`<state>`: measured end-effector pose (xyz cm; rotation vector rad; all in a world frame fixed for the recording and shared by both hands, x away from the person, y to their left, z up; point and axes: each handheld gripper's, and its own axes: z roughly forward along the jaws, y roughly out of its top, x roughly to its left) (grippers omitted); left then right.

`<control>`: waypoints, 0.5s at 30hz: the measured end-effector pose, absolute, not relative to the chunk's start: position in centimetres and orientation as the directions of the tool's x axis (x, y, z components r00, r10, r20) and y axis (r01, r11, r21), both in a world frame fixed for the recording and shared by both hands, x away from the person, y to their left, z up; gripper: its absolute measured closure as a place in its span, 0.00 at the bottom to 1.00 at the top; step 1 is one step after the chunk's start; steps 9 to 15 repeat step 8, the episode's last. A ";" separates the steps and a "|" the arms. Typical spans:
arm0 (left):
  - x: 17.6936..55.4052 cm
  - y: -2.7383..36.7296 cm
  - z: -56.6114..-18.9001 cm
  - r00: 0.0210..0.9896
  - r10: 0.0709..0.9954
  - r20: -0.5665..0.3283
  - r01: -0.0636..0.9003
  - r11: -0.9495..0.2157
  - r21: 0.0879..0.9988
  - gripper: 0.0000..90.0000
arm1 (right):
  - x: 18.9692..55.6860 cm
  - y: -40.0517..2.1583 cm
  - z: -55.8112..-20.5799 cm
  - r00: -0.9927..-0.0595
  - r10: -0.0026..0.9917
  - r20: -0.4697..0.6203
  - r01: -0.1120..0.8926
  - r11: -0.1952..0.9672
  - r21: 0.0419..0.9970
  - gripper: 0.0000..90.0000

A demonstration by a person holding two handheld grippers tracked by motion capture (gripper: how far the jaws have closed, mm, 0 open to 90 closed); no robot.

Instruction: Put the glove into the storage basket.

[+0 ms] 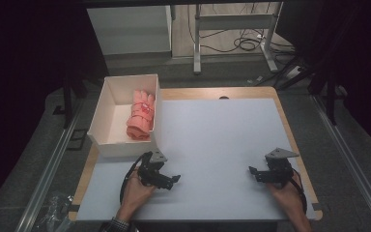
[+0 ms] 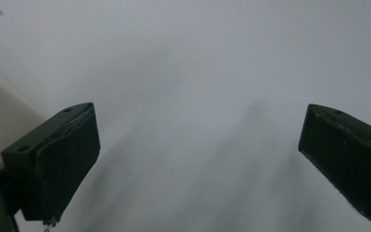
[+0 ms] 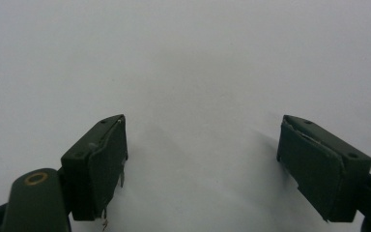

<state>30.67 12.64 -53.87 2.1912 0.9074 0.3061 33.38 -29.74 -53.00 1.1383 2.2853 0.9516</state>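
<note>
At the left of the high view, a white rectangular cardboard box (image 1: 107,121) sits on the pale grey mat (image 1: 212,140) covering the wooden table, a rolled pink cloth (image 1: 141,116) inside it along its right wall. Below it the left gripper (image 1: 173,181) is released, jaws wide and empty. At lower right, the right gripper (image 1: 252,172) is likewise released. Behind, white metal desk legs (image 1: 196,43) and black cables (image 1: 246,43) stand on a dim floor.

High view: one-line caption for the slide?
Both open claws, left and right, rest empty on the white table mat; rolled pink cloth lies inside the white cardboard box.
</note>
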 end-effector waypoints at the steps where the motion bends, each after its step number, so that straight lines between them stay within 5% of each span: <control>1: 30.7 12.6 -54.3 0.720 0.692 -0.051 0.518 -0.488 0.703 0.02 | 33.4 -29.7 -53.0 -0.580 0.812 -0.060 0.529 0.432 0.731 0.20; 15: 30.7 12.6 -54.9 0.707 0.706 -0.053 0.533 -0.482 0.696 0.02 | 33.4 -29.7 -53.0 -0.580 0.812 -0.061 0.529 0.433 0.729 0.20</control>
